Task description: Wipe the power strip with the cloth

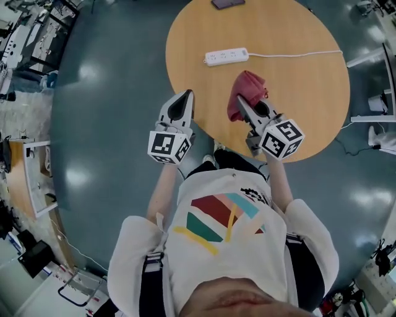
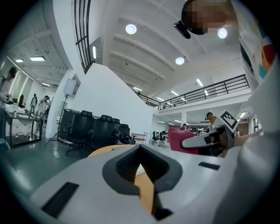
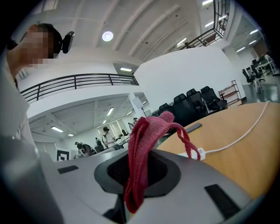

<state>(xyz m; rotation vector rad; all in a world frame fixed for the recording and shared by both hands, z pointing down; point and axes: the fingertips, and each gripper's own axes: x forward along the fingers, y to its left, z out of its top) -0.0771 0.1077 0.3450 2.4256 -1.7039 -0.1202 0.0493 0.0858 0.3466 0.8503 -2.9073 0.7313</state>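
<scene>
A white power strip (image 1: 226, 57) lies on the far part of a round wooden table (image 1: 309, 80), its white cable running off to the right. My right gripper (image 1: 242, 103) is shut on a red cloth (image 1: 245, 93), which bunches above the table's near half. In the right gripper view the red cloth (image 3: 141, 153) hangs pinched between the jaws, with the power strip (image 3: 192, 154) small behind it. My left gripper (image 1: 185, 97) is shut and holds nothing, at the table's left edge. The left gripper view shows the cloth (image 2: 178, 138) and the right gripper off to the right.
A dark phone (image 1: 228, 4) lies at the table's far edge. Grey floor surrounds the table. Desks and equipment stand at the far left (image 1: 28, 37) and shelving at the right (image 1: 377, 105). The person's feet (image 1: 209, 162) are under the table's near edge.
</scene>
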